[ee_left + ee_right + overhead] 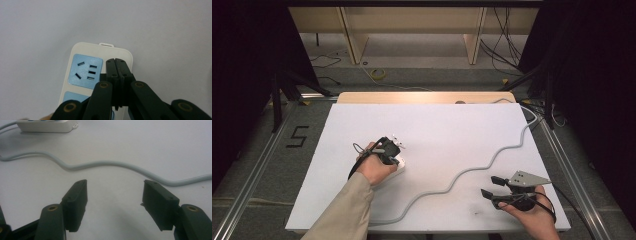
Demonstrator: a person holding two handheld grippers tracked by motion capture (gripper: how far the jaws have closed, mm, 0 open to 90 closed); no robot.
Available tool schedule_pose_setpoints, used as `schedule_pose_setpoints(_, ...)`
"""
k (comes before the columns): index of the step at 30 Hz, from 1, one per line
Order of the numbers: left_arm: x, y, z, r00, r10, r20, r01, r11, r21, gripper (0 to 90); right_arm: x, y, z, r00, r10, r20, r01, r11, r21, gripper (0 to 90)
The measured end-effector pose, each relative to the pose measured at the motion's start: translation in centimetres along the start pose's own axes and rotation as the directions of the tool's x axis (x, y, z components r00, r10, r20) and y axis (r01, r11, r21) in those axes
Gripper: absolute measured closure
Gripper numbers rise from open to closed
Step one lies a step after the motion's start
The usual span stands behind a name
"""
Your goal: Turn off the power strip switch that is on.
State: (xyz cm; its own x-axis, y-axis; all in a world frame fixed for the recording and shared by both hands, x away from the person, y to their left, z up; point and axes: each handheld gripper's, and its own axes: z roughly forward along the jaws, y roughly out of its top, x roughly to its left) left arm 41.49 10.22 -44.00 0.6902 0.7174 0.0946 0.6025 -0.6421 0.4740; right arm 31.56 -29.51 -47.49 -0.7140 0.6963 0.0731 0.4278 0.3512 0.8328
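Note:
A white power strip (399,168) with blue socket faces lies left of the table's middle. My left gripper (392,157) points down at it from just above. In the left gripper view the power strip (82,50) sits under the left gripper (115,65), whose jaws are pressed together with nothing visible between them. The strip's pale grey cable (462,172) snakes across the table to the back right corner. My right gripper (488,186) rests open near the front right edge. In the right gripper view the right gripper (115,188) faces the cable (105,165) and the far-off power strip (45,127).
The white table top (437,125) ends at a wooden strip at the back. Metal rails run along both sides on the floor, and a "5" mark (297,136) lies on the floor to the left. Wooden furniture legs and loose cables stand beyond the table.

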Motion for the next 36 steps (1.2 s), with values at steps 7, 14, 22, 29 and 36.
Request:
schedule_pose_setpoints(7,0.24,0.06,0.12,1.0000,0.007,0.002,-0.007,0.9999,0.014,89.9,0.02,0.01,-0.01,1.0000,-0.001,0.000,0.001,1.000,0.000,37.6)
schedule_pose_setpoints(14,0.27,0.16,0.14,0.9999,0.010,0.003,-0.010,0.9997,0.020,89.9,-0.01,0.03,-0.07,1.0000,-0.002,0.001,0.002,1.000,-0.004,37.6)
schedule_pose_setpoints(22,0.22,0.18,0.21,1.0000,0.008,0.005,-0.008,0.9998,0.018,89.9,0.03,0.00,0.01,1.0000,0.000,-0.001,0.000,1.000,0.003,37.7)
schedule_pose_setpoints(29,0.09,0.52,0.23,0.9994,0.033,-0.007,-0.033,0.9984,0.047,89.9,-0.01,0.00,-0.03,1.0000,0.000,-0.001,0.000,1.000,0.002,37.6)
schedule_pose_setpoints(36,0.03,0.64,0.22,0.9990,0.043,-0.012,-0.042,0.9972,0.063,90.0,0.02,0.01,-0.02,1.0000,0.000,-0.001,0.000,1.000,0.001,37.6)
